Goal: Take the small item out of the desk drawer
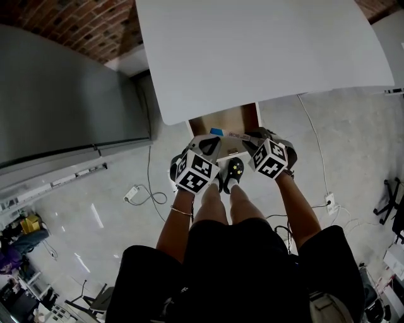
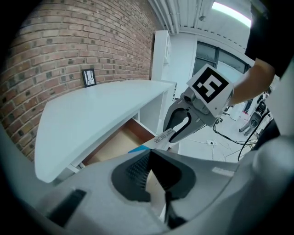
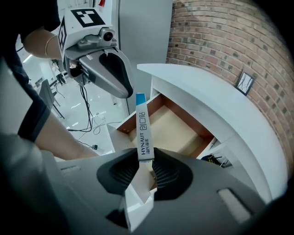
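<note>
Ribbed black right fingers (image 3: 167, 172) pinch a slim flat white carton (image 3: 143, 133); left fingers (image 2: 138, 170) pressed together, empty.

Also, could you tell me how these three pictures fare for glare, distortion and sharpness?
Head view: sharp, evenly lit, with glare streaks on the shiny floor. Left gripper view: strong fisheye bends the desk top, corners go dark, the ceiling light blows out. Right gripper view: same bending, yet the print on the slim white box in the right tool reads clearly.
</note>
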Demonstrator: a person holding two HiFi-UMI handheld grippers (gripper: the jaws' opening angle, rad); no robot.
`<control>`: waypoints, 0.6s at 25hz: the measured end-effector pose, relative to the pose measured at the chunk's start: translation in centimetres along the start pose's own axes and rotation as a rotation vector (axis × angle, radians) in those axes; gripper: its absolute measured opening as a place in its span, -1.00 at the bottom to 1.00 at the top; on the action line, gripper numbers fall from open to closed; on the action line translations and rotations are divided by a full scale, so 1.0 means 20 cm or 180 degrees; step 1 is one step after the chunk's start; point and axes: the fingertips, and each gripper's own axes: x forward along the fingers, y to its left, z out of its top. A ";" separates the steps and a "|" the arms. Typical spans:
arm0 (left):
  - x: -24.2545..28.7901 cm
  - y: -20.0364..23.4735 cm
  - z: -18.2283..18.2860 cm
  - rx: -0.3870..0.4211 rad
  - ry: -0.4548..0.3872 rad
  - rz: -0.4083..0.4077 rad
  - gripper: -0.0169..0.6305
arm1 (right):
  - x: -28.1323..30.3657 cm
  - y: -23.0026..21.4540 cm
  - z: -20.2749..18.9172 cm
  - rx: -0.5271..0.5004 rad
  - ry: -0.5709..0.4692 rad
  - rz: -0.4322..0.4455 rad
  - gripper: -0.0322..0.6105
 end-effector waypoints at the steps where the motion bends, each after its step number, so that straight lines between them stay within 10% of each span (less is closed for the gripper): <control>1: -0.02 0.00 0.01 -0.0014 -0.0015 0.0011 -0.96 | -0.02 0.00 0.00 0.0014 -0.0012 -0.0017 -0.59; 15: -0.22 0.00 0.13 -0.0097 -0.0202 0.0176 -0.96 | -0.31 -0.01 0.10 0.0440 -0.0368 -0.0269 -0.59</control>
